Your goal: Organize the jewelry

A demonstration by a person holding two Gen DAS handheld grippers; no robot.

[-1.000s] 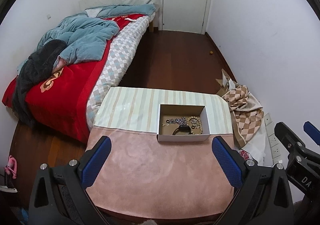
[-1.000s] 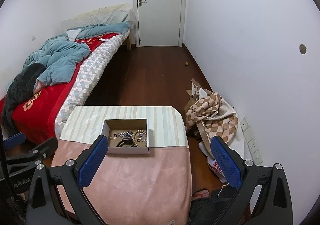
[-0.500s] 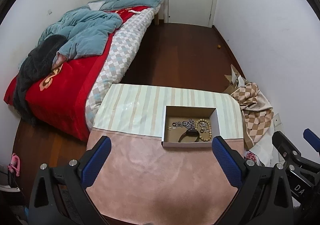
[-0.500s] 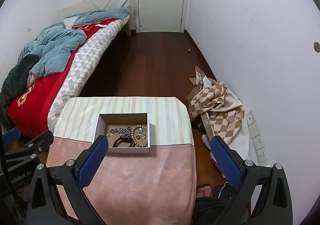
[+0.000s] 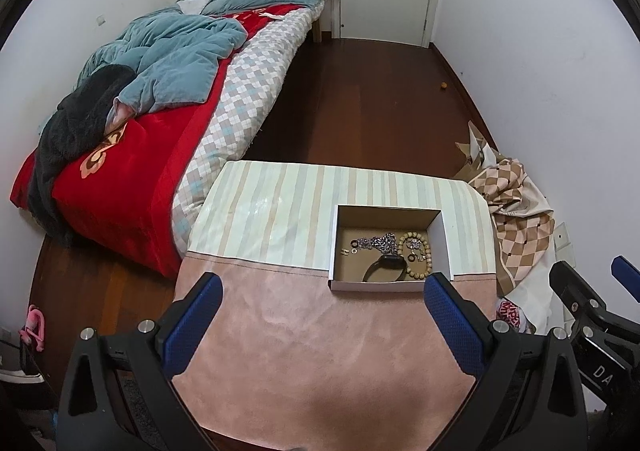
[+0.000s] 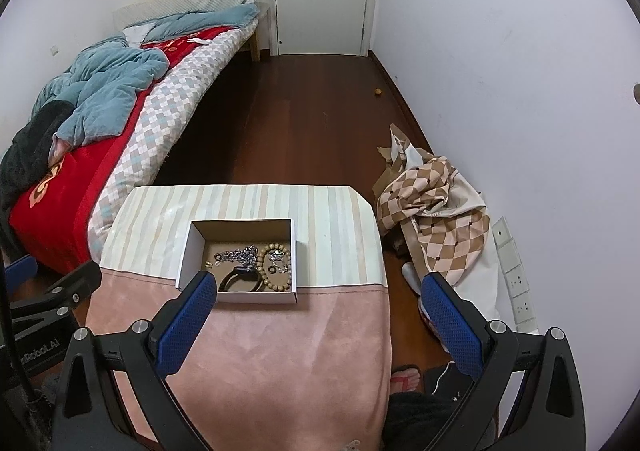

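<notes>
The bed [image 5: 168, 99] with its red cover and rumpled blue quilt fills the left of the room; in front of it stands the table [image 5: 320, 351], pink suede-like cloth on the near half, pale striped cloth on the far half; nothing lies loose on either cloth that I can see. On the striped part, at the seam, sits the open white cardboard box [image 5: 438, 229] with its brown floor; every piece of jewelry in view lies inside it, heaped together rather than laid apart.

In the box: the black bangle-like band [image 5: 384, 267] by the near wall; the loop of tan wooden beads [image 5: 426, 251] to the right of it; the silvery chain [image 5: 378, 242] across the middle; a small dark ring [image 5: 353, 242] and tiny pale studs [image 5: 344, 251] at the left.

The left gripper [image 5: 322, 315] hangs above the pink cloth, blue fingers [image 5: 192, 315] spread wide and holding nothing; the right gripper [image 6: 316, 315] hangs likewise, wide apart and empty, its left finger [image 6: 188, 311] over the box's near left corner.

As a judgement, this fits either a gathered pile waiting to be sorted or pieces already collected into the box; one look cannot settle which. Any pick there calls for a narrow, careful pinch, since chain and beads touch and could drag each other.
</notes>
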